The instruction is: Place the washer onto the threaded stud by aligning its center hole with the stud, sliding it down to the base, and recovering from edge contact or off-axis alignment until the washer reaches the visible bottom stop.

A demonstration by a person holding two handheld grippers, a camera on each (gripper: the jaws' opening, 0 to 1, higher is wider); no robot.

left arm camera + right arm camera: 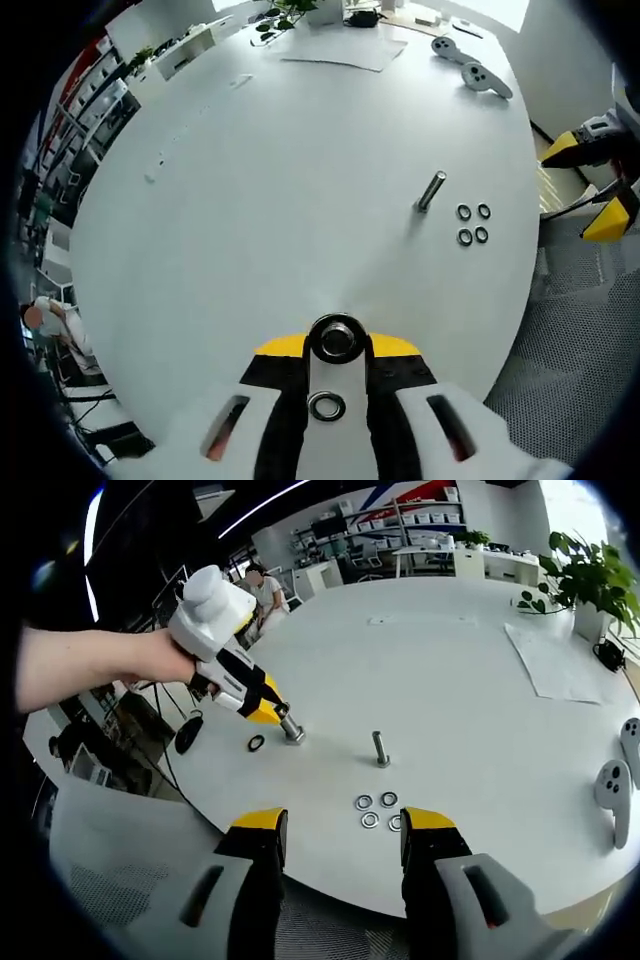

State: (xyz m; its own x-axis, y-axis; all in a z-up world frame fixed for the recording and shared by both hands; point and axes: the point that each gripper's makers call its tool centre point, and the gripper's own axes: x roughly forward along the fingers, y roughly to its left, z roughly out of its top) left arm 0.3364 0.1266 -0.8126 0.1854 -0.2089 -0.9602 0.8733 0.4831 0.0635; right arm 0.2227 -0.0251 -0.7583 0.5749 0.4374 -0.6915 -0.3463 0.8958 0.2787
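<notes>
In the left gripper view, the left hand-held gripper (337, 345) stood over the near edge of the round white counter (280, 190), its yellow-tipped jaws drawn together on a short metal stud (337, 339) seen end-on, the round head filling the gap between the tips. A loose washer (326, 406) lay just below that, between the white jaw arms, on the counter. Farther across the counter, toward its right edge, a second threaded stud (431, 190) stood upright and alone, with a cluster of four washers (473, 224) lying flat just beside it, apart from its base. Beyond the right edge the yellow tips of the right hand-held gripper (598, 190) showed, off the counter. At the far edge lay two white game controllers (472, 62), a sheet of paper (340, 47) and a potted plant (285, 14).

In the right gripper view, the right hand-held gripper (342, 830) hung at the near edge of the counter (450, 670) with its jaws spread wide apart and nothing between them. The four washers (377, 811) lay just beyond its tips, and the upright threaded stud (380, 749) stood a little past them, its shaft bare. To the left, a person's hand (150, 660) held the left hand-held gripper (280, 715), which pinched the short stud (292, 730) with its lower end at the counter surface near the left edge. A single washer (256, 743) lay flat on the counter just beside that stud, not on it. The plant (590, 575) and paper (565, 660) sat toward the far right edge, the controllers (612, 780) at the right edge. A person sat at a desk in the background.
</notes>
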